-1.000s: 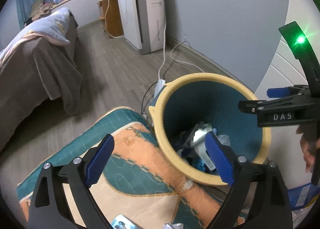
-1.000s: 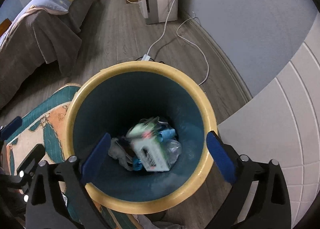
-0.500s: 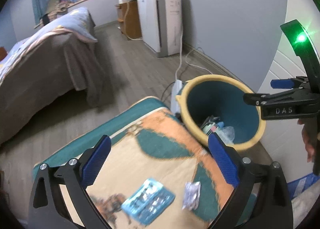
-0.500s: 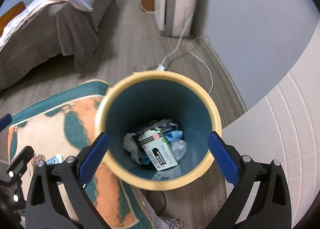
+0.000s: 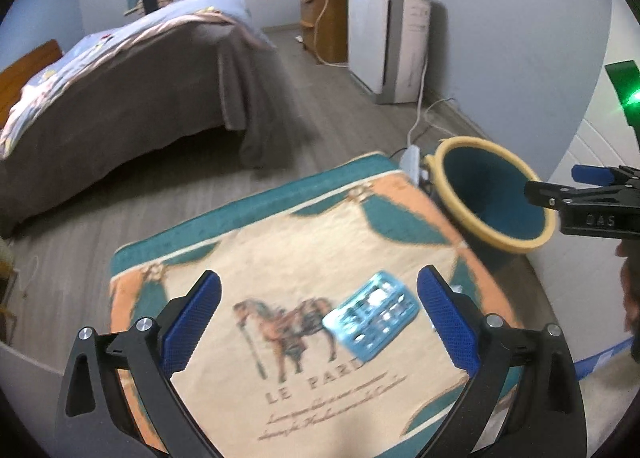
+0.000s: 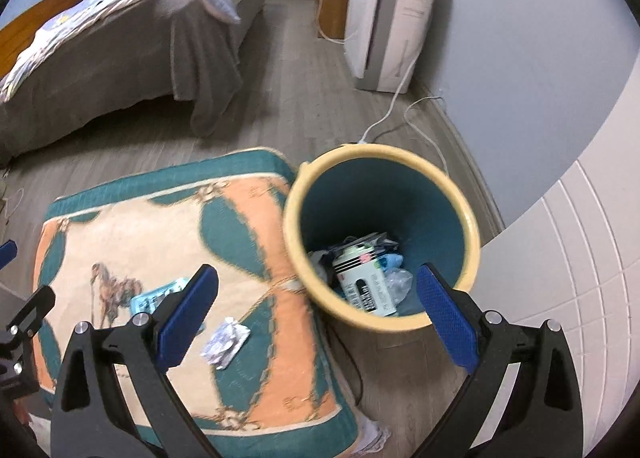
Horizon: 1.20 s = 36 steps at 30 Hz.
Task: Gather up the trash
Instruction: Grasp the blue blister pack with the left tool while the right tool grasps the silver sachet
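The left tongs (image 5: 318,320) stand wide apart with nothing between the pads, hovering over a horse-printed cushion (image 5: 280,258). A blue blister pack (image 5: 370,314) lies on the cushion, seen between the tong tips and nearer the right pad; it is blurred, so its contents cannot be made out. Beyond the right pad sits a yellow-rimmed waste bin (image 5: 490,194), tilted in this view so that only its teal inner wall shows, not its bottom.

The right wrist view looks down into that waste bin (image 6: 380,234) and shows what the left view cannot: a white printed carton (image 6: 362,282) with crumpled wrappers around it at the bottom. The right tongs (image 6: 318,316) are also spread wide and empty, with the bin just ahead of the right pad. On the cushion (image 6: 160,242), ahead of the left pad, lies a crumpled silver foil wrapper (image 6: 226,342), which the left view does not show. The blister pack (image 6: 156,298) is half hidden behind the left pad here.

In the left view the right tongs (image 5: 560,194) enter at the right edge, cut off by the frame, beside the bin rim.
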Each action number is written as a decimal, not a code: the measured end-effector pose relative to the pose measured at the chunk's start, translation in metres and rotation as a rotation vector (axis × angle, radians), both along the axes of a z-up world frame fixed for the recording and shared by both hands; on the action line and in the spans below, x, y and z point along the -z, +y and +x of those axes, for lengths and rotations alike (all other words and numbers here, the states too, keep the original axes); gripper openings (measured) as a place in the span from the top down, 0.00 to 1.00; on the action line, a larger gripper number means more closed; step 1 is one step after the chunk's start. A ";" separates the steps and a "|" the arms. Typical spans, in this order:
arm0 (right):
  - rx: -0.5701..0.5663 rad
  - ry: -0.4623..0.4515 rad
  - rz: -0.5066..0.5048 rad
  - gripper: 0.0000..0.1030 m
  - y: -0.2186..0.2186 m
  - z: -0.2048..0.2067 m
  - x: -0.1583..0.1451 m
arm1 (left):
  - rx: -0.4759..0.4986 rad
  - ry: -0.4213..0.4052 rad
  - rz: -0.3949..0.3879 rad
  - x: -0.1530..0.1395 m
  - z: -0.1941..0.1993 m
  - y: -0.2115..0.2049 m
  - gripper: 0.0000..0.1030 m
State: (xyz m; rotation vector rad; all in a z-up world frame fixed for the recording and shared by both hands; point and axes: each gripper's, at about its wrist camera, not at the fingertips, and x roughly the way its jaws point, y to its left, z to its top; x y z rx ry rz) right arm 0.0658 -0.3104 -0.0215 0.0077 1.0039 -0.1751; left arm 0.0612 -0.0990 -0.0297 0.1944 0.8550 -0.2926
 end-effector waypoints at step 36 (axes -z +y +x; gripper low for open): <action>-0.004 0.245 0.143 0.08 0.053 0.027 0.092 | -0.003 0.137 0.071 0.057 0.020 0.045 0.06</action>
